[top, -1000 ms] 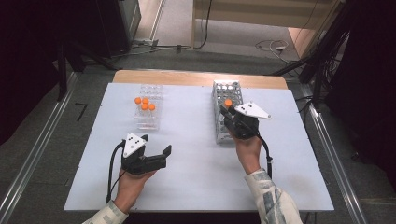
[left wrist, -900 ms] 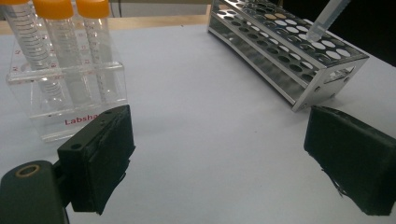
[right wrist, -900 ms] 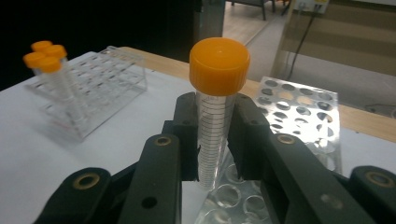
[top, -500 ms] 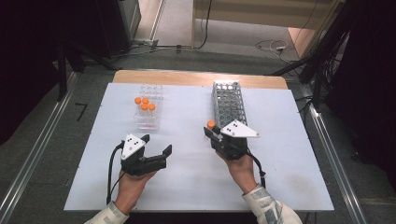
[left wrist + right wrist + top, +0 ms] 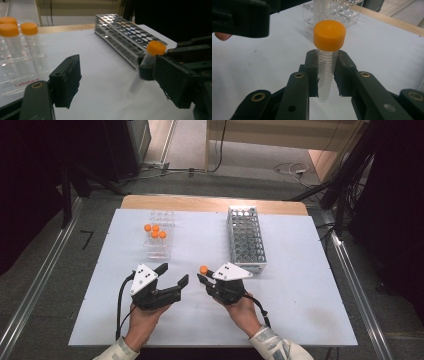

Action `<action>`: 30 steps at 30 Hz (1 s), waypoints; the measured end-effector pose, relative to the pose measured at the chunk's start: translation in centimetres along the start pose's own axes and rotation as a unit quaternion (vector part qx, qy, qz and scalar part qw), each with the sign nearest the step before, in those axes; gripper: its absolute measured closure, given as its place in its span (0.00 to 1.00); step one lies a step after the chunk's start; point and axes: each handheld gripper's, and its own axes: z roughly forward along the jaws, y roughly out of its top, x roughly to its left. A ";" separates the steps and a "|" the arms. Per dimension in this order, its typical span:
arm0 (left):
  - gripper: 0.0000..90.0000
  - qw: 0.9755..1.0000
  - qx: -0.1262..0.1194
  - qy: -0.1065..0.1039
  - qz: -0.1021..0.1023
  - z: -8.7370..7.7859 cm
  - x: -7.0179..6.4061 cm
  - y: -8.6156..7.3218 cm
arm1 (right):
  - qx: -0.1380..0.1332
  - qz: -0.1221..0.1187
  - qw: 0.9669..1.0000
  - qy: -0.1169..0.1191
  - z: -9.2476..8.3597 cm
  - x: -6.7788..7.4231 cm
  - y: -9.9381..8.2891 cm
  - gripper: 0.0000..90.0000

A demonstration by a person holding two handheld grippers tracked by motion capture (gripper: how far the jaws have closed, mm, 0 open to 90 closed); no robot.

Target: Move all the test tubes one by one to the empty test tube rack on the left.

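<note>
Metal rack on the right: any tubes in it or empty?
Empty, as far as the pictures show. In the high view the metal rack has only open holes and no orange caps; the capped tubes stand in the clear rack.

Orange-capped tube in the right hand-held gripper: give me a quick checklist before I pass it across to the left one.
1. Right hand-held gripper clamped on the tube: ok, pads press its clear body below the cap.
2. Orange cap seated: ok.
3. Left hand-held gripper ready to receive: ok, nothing between its jaws, though they have just been closing.
4. Tube between the left jaws: not ok, it sits beside them.
5. Metal rack clear of the handover: ok.
6. Tube contents: cannot tell.
</note>
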 end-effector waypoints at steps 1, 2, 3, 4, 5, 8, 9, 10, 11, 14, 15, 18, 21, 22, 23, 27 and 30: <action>0.29 1.000 0.002 -0.006 0.003 0.1 -0.2 0.1 | 0.003 -0.003 1.000 0.003 0.2 0.2 0.0 0.80; 0.32 1.000 0.004 -0.013 0.006 0.1 -0.4 0.2 | 0.005 -0.004 1.000 0.006 0.3 0.5 -0.1 0.80; 0.34 1.000 0.008 -0.023 0.009 0.2 -0.6 0.2 | 0.006 -0.005 1.000 0.009 0.4 0.7 0.0 0.80; 0.36 1.000 0.010 -0.028 0.010 0.3 -0.7 0.3 | 0.008 -0.009 1.000 0.013 0.6 0.9 0.0 0.80; 0.37 0.999 0.016 -0.033 0.016 0.5 -0.9 0.3 | 0.007 -0.009 1.000 0.014 0.7 1.1 0.0 0.80; 0.44 0.999 0.019 -0.035 0.026 0.7 -1.3 0.3 | 0.009 -0.013 1.000 0.022 0.9 1.7 0.0 0.80; 0.47 0.999 0.020 -0.037 0.028 0.8 -1.4 0.3 | 0.009 -0.014 1.000 0.023 1.0 1.8 0.0 0.80; 0.49 0.999 0.021 -0.041 0.029 0.8 -1.4 0.2 | 0.009 -0.015 1.000 0.025 1.0 1.9 0.0 0.80; 0.52 0.998 0.021 -0.042 0.033 0.9 -1.5 0.2 | 0.010 -0.013 1.000 0.026 1.0 2.0 0.0 0.80; 0.58 0.998 0.025 -0.044 0.041 1.0 -1.7 0.1 | 0.008 -0.013 0.999 0.029 0.9 2.2 0.1 0.80; 0.60 0.998 0.025 -0.042 0.044 1.1 -1.8 0.0 | 0.006 -0.015 0.999 0.030 0.9 2.2 0.1 0.80; 0.65 0.997 0.028 -0.040 0.053 1.2 -2.0 -0.1 | 0.007 -0.016 0.999 0.030 0.9 2.3 0.1 0.80; 0.71 0.997 0.028 -0.038 0.057 1.2 -2.0 -0.1 | 0.007 -0.016 0.999 0.030 0.9 2.3 0.1 0.80; 0.74 0.997 0.028 -0.035 0.060 1.2 -2.0 -0.1 | 0.007 -0.016 0.999 0.031 0.9 2.3 0.1 0.80; 0.75 0.997 0.027 -0.034 0.061 1.2 -2.0 -0.2 | 0.008 -0.016 0.999 0.031 0.9 2.3 0.1 0.80; 0.77 0.997 0.028 -0.031 0.064 1.2 -2.0 -0.2 | 0.008 -0.015 0.999 0.031 0.9 2.3 0.1 0.80; 0.77 0.997 0.025 -0.034 0.058 1.2 -1.9 -0.1 | 0.008 -0.015 0.999 0.031 0.9 2.3 0.1 0.72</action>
